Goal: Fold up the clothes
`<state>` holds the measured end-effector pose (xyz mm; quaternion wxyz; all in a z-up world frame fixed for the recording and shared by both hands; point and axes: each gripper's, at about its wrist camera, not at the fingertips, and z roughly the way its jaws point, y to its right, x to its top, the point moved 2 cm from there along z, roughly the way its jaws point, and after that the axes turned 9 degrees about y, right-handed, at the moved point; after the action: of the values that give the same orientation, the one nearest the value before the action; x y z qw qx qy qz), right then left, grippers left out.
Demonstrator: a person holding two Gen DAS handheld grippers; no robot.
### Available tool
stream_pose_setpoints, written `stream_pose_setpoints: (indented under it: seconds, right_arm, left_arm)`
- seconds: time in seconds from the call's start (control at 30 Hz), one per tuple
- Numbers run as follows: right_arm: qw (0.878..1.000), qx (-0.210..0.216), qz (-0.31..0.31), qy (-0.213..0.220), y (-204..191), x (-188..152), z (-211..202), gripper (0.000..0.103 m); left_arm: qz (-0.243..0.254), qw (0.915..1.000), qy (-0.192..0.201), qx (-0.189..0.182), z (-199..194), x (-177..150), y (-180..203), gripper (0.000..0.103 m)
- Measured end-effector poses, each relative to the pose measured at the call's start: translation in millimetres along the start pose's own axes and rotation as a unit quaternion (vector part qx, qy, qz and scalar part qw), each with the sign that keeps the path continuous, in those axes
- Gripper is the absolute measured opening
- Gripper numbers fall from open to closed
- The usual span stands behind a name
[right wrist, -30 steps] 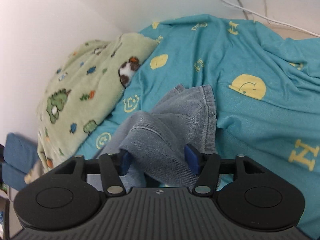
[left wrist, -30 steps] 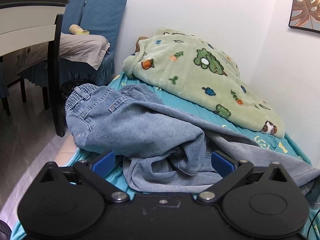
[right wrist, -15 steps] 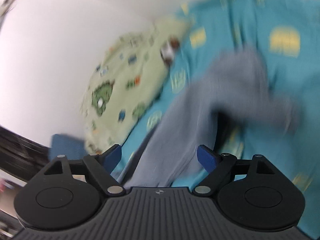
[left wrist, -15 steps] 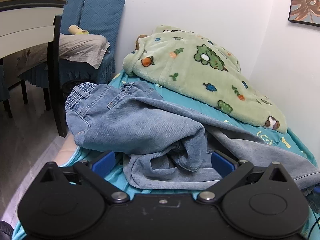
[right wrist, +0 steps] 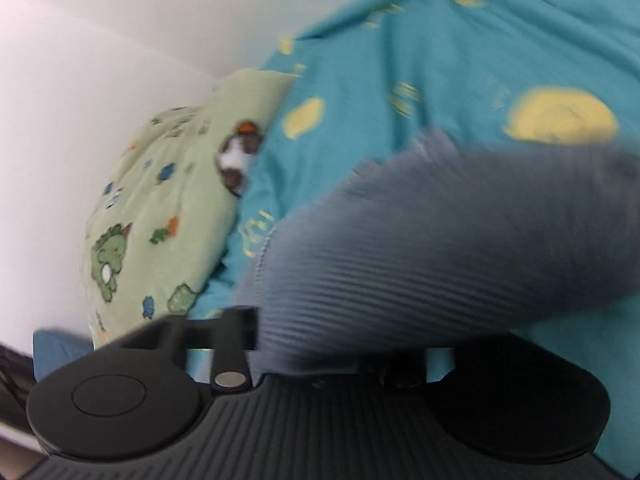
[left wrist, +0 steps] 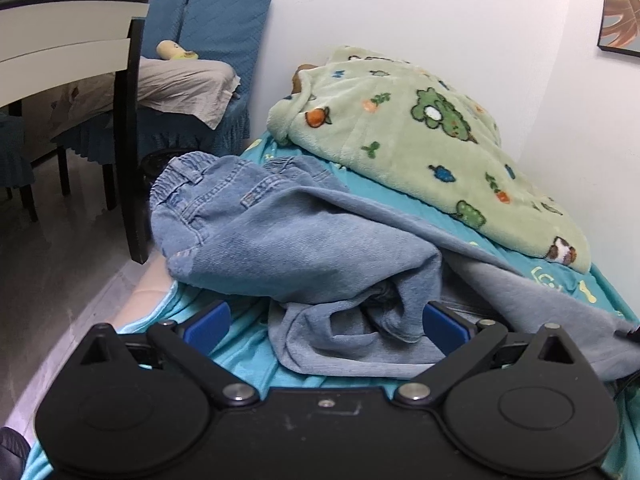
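Left gripper [left wrist: 324, 322] hovers low at the near edge of the bed, its two blue fingertips spread wide and clear of the cloth, one on each side of a crumpled leg end. One pair of jeans [left wrist: 288, 240] is all the clothing to count: light blue denim lying bunched on the teal bedsheet [left wrist: 240, 344], waistband toward the far left, one leg trailing off to the right. Right gripper [right wrist: 320, 344] is mostly buried under a grey-blue fold of those jeans [right wrist: 440, 248], which drapes over where its fingers would be; the frame is blurred and the fingertips are hidden, so I cannot tell whether it is clenched on the denim or released.

One green fleece blanket [left wrist: 420, 140] with printed animals lies heaped against the white wall beyond the jeans, touching the bedsheet [right wrist: 440, 60]. Off the bed to the left stand two blue-covered chairs [left wrist: 224, 20] side by side, a beige cloth [left wrist: 180, 84] spread on a seat, and one dark-legged tabletop [left wrist: 68, 12]. A single framed picture [left wrist: 622, 8] hangs at upper right.
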<state>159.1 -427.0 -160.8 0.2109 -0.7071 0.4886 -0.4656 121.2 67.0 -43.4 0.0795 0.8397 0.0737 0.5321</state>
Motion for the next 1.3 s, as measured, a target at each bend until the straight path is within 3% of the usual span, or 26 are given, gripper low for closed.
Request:
stream_pose_setpoints:
  seconds: [0.13,0.23,0.33,0.4,0.53,0.67,0.77,0.83,0.93,1.0,1.13,1.3]
  right_arm:
    - [0.993,0.087,-0.055,0.056,-52.8,24.0,-3.1,0.011]
    - [0.981,0.157,-0.087,0.081,-90.8,46.0,-14.7,0.01]
    - [0.966,0.207,-0.093,0.125,-110.3,70.6,-28.1,0.01]
    - [0.957,0.216,-0.103,0.162,-112.6,85.0,-33.2,0.01]
    - [0.966,0.157,-0.117,0.168,-74.9,88.6,-15.0,0.01]
    - [0.986,0.048,-0.119,0.106,-11.5,78.0,11.8,0.011]
    - [0.993,0.011,-0.094,0.067,20.7,73.0,13.0,0.011]
    - [0.993,-0.005,-0.109,0.051,17.0,66.1,3.2,0.012]
    - [0.987,-0.045,-0.148,0.033,1.6,59.5,-8.9,0.028]
    - [0.985,-0.057,-0.164,0.023,-0.1,48.5,-30.1,0.046]
    - [0.984,-0.063,-0.167,0.012,-6.3,30.3,-63.2,0.055]
    - [0.98,-0.037,-0.19,0.039,-35.9,3.8,-104.2,0.062]
  left_arm:
    - [-0.009,0.9999,0.007,0.006,3.2,0.9,-4.1,0.103]
    - [-0.012,0.9998,0.018,0.004,1.4,3.5,-3.3,0.103]
    - [-0.01,0.9993,0.035,-0.003,-5.7,6.7,-1.3,0.103]
    - [-0.008,0.9989,0.046,-0.007,-10.4,8.7,0.2,0.103]
    - [-0.006,0.9989,0.045,-0.014,-8.4,8.5,3.4,0.103]
    - [0.005,0.9997,0.021,-0.011,-0.2,3.9,6.5,0.102]
    - [0.013,0.9998,0.01,-0.012,2.2,0.9,8.5,0.102]
    - [0.017,0.9998,0.004,-0.013,2.5,0.1,9.9,0.102]
    - [0.013,0.9998,-0.002,-0.015,2.3,-0.8,10.0,0.102]
    - [0.009,0.9998,-0.009,-0.013,3.2,0.4,9.3,0.102]
    - [-0.014,0.9996,-0.014,-0.02,1.0,3.6,4.7,0.102]
    - [-0.05,0.998,-0.025,-0.03,-1.9,7.7,-7.7,0.102]
